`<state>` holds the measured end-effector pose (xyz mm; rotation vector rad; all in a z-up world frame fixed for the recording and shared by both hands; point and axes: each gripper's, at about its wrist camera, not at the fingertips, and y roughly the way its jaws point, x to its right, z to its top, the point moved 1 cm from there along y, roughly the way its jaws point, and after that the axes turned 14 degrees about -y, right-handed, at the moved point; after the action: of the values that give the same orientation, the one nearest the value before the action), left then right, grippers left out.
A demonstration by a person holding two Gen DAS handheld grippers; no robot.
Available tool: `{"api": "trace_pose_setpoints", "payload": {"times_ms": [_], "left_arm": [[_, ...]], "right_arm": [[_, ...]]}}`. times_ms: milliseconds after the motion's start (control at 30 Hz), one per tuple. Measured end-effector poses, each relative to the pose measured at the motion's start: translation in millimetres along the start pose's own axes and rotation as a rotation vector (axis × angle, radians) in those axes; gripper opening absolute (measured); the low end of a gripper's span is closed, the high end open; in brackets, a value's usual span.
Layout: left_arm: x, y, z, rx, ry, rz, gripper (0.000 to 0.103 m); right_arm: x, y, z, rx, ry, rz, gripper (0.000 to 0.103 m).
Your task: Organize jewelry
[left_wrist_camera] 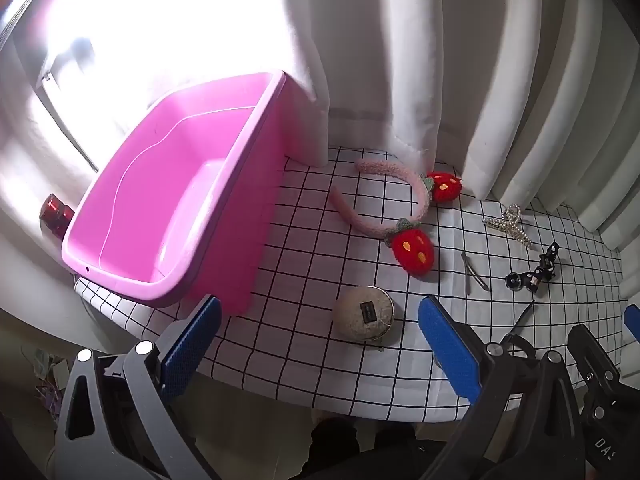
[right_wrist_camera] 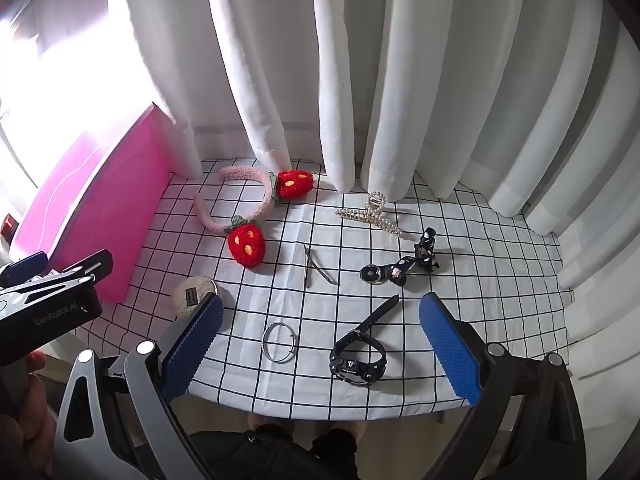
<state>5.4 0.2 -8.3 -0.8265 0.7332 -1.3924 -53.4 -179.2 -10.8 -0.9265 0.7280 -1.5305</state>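
A pink tub [left_wrist_camera: 176,208] stands empty at the table's left. On the checked cloth lie a pink strawberry headband [left_wrist_camera: 400,208] [right_wrist_camera: 256,208], a pearl claw clip [right_wrist_camera: 370,214], a metal hair clip [right_wrist_camera: 314,266], a black bow clip [right_wrist_camera: 404,266], a silver bangle [right_wrist_camera: 280,342], a black watch [right_wrist_camera: 358,354] and a round beige case [left_wrist_camera: 365,313]. My left gripper [left_wrist_camera: 320,352] hovers open over the near edge in front of the beige case. My right gripper [right_wrist_camera: 320,344] is open above the bangle and watch, touching neither.
White curtains [right_wrist_camera: 360,80] hang along the back of the table. A red object [left_wrist_camera: 56,214] sits behind the tub on the left. The cloth's front edge [right_wrist_camera: 320,412] lies just below the grippers. Bright window light washes out the upper left.
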Motion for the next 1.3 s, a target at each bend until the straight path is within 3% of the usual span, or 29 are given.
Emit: {"api": "trace_pose_setpoints", "payload": {"times_ms": [1300], "left_arm": [[1.1,-0.6,-1.4,-0.014,0.000,-0.015,0.097]], "right_arm": [[0.4,1.5,-1.0,-0.001,-0.001,0.002,0.094]]}}
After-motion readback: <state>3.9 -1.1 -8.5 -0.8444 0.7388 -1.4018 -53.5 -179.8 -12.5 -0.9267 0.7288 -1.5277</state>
